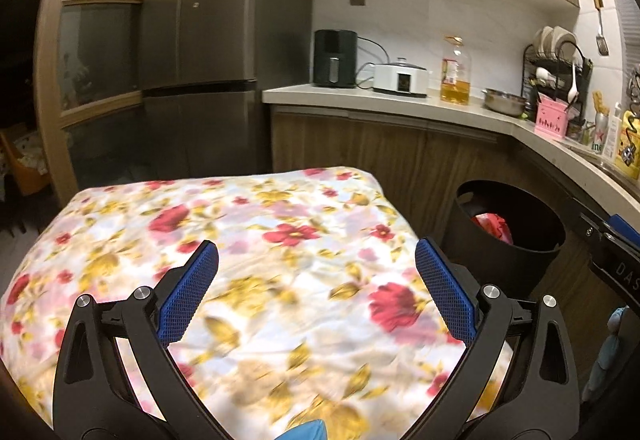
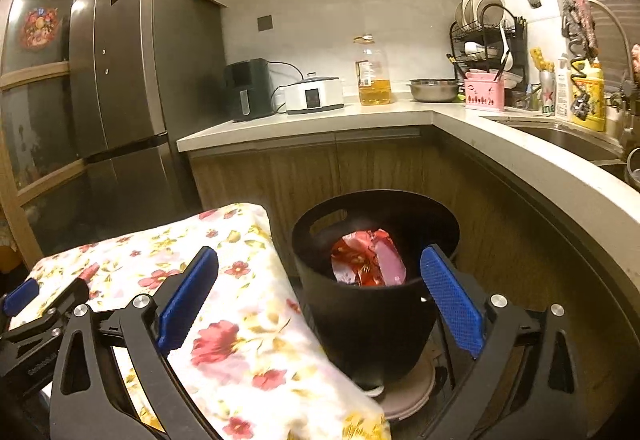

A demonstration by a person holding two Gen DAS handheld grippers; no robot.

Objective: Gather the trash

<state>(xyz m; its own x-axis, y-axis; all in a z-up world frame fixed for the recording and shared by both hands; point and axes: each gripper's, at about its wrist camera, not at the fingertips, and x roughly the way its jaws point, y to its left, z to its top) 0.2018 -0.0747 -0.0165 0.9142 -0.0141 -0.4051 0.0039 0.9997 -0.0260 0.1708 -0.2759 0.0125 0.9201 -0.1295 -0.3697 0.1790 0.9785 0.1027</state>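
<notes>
A black trash bin (image 2: 372, 316) stands on the floor right of a table with a floral cloth (image 2: 248, 340). Red and pink crumpled wrappers (image 2: 368, 258) lie inside it. My right gripper (image 2: 320, 260) is open and empty, hovering just in front of and above the bin's rim. My left gripper (image 1: 316, 252) is open and empty over the floral cloth (image 1: 240, 240). The bin (image 1: 508, 240) and the wrappers (image 1: 494, 226) show at the right of the left wrist view. A blue object (image 1: 308, 432) peeks in at the bottom edge there.
A kitchen counter (image 2: 400, 115) wraps the corner behind the bin, holding an air fryer (image 2: 248, 89), a cooker, an oil bottle (image 2: 372, 75), a steel bowl and a dish rack. A sink (image 2: 568, 137) is at right. A tall fridge (image 2: 132, 47) stands left.
</notes>
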